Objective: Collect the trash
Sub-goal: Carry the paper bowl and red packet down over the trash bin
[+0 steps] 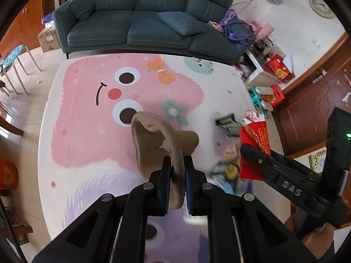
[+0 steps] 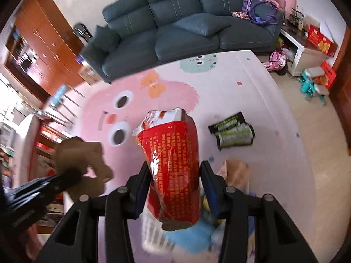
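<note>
Pinched between the nearly closed left tongs [image 1: 177, 176] is a torn piece of brown cardboard [image 1: 156, 144], held up above the pink cartoon play mat [image 1: 87, 118] on the floor. A red snack box [image 2: 173, 168] is clamped in the right tongs [image 2: 174, 188], likewise raised. Green wrappers [image 2: 232, 133] and other blurred litter are seen lying on the mat beneath, before a dark sofa [image 1: 140, 19].
</note>
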